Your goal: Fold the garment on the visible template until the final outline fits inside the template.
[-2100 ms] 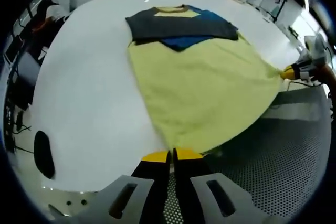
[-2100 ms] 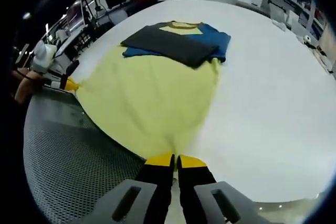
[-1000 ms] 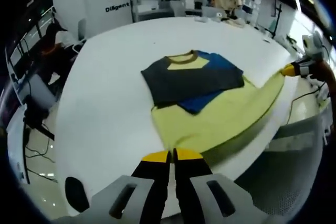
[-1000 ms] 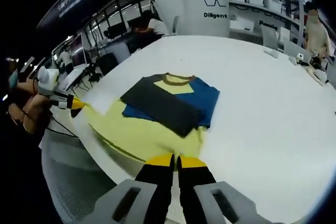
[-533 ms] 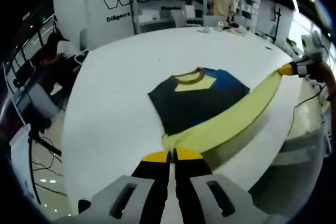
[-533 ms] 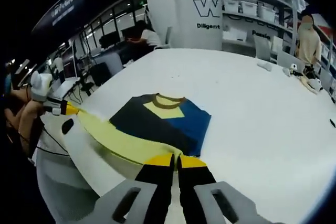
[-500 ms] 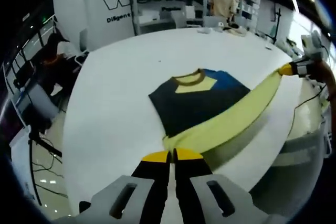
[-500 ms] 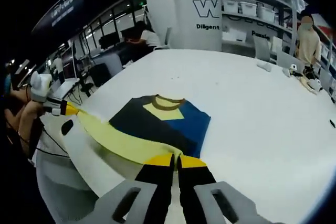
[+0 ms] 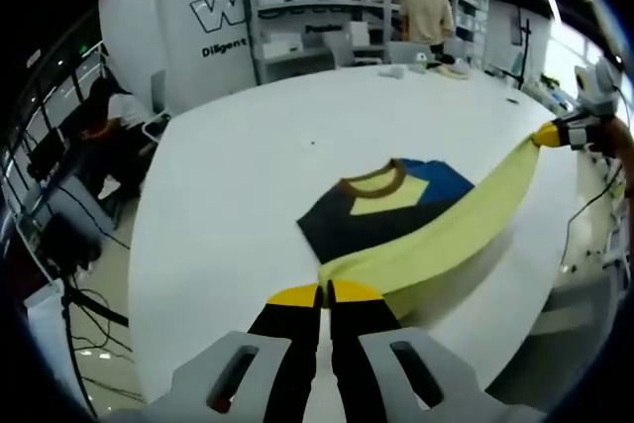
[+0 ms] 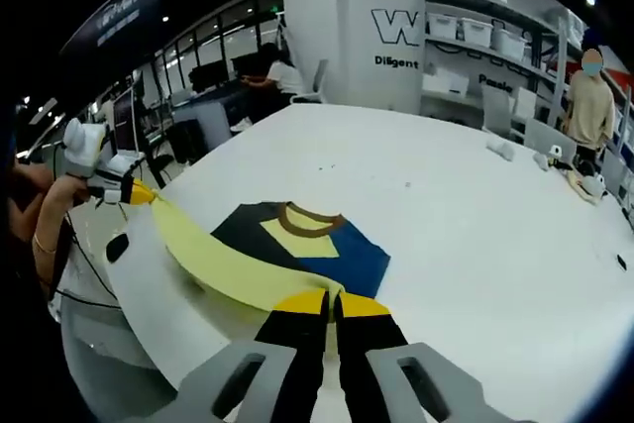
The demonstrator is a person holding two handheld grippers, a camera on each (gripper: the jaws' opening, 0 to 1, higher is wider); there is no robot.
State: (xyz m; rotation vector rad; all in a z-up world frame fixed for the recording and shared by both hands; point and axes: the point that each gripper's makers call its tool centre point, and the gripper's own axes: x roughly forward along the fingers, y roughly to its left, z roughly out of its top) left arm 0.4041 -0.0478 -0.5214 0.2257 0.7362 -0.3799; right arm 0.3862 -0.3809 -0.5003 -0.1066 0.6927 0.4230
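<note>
Two hand-held grippers, left (image 9: 325,292) and right (image 10: 331,302), each clenched on a hem corner, lift the T-shirt's (image 9: 381,207) yellow hem above the white counter (image 9: 228,195) to fold it toward the collar.

left gripper (image 9: 325,293) is reaching forward, jaws pressed together | right gripper (image 10: 333,303) is reaching forward, jaws pressed together | person's hand (image 10: 52,207) is gripping the left gripper's handle
</note>
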